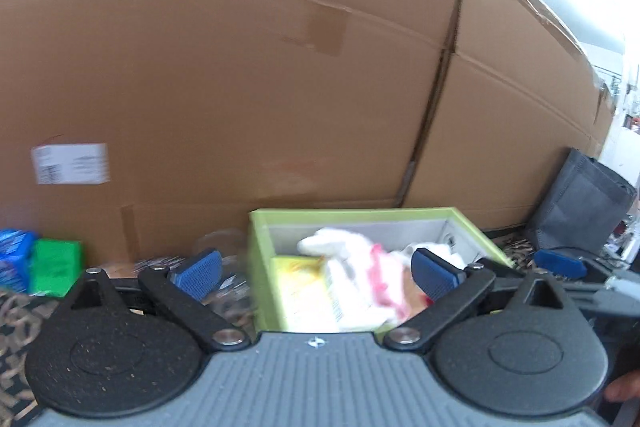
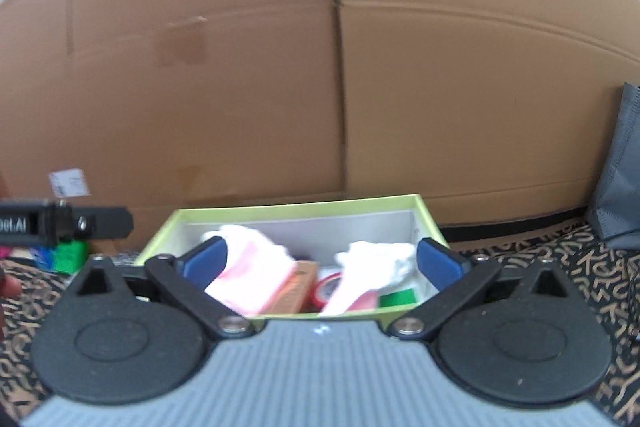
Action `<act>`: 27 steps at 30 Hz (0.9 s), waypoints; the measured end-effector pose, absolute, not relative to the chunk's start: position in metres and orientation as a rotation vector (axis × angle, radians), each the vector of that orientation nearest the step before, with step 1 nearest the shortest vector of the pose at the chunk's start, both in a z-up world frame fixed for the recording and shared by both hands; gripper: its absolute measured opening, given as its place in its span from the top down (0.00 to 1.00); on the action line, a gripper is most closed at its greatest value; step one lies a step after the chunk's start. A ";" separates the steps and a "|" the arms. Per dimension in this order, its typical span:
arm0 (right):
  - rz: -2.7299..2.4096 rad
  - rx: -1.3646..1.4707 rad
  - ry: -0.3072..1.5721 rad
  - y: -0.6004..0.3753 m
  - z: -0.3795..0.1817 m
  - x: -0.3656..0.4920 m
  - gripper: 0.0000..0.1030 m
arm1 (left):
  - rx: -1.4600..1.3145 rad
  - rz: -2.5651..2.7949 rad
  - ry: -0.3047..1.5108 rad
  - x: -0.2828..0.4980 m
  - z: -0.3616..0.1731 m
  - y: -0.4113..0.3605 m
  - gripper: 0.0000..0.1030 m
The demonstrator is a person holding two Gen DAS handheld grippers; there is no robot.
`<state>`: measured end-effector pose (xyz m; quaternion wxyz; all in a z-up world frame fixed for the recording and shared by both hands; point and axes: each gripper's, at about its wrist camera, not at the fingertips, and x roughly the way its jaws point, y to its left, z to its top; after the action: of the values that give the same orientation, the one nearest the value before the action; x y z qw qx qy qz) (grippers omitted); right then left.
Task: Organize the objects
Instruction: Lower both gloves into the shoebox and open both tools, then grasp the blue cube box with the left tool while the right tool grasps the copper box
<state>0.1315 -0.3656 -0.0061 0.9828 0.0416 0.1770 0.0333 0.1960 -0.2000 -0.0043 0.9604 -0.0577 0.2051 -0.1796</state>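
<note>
A lime-green open box [image 1: 256,251] [image 2: 296,210] stands on the patterned cloth before a cardboard wall. It holds white and pink socks [image 1: 356,259] [image 2: 256,267], a yellow packet [image 1: 304,291], an orange carton [image 2: 298,291], a red tape roll [image 2: 328,289] and a green item [image 2: 398,298]. My left gripper [image 1: 316,271] is open and empty, close above the box's near left part. My right gripper [image 2: 320,263] is open and empty over the box's near edge. The right gripper's blue finger also shows in the left wrist view [image 1: 560,263].
A large cardboard wall [image 1: 280,87] [image 2: 320,67] closes the back. A green block [image 1: 56,267] [image 2: 70,257] and a blue packet [image 1: 14,255] lie at the left, a clear glass [image 1: 220,247] beside the box, a grey fabric bag [image 1: 580,207] [image 2: 620,179] at the right.
</note>
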 end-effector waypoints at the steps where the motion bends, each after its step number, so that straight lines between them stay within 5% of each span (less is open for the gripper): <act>1: 0.077 0.097 0.357 -0.358 -0.001 0.134 0.00 | -0.112 -0.348 0.415 0.187 -0.007 -0.195 0.00; 18: 0.415 -0.067 0.469 -0.162 -0.056 0.139 0.00 | -0.128 -0.023 0.478 0.185 -0.055 -0.032 0.00; 27: 0.363 -0.163 0.540 -0.112 -0.084 0.212 0.17 | -0.149 0.036 0.517 0.245 -0.065 -0.007 0.00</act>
<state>0.2116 -0.1119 -0.0844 0.9442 -0.0800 0.2651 0.1781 0.2454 -0.0069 -0.0648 0.9639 -0.0738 0.2552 0.0179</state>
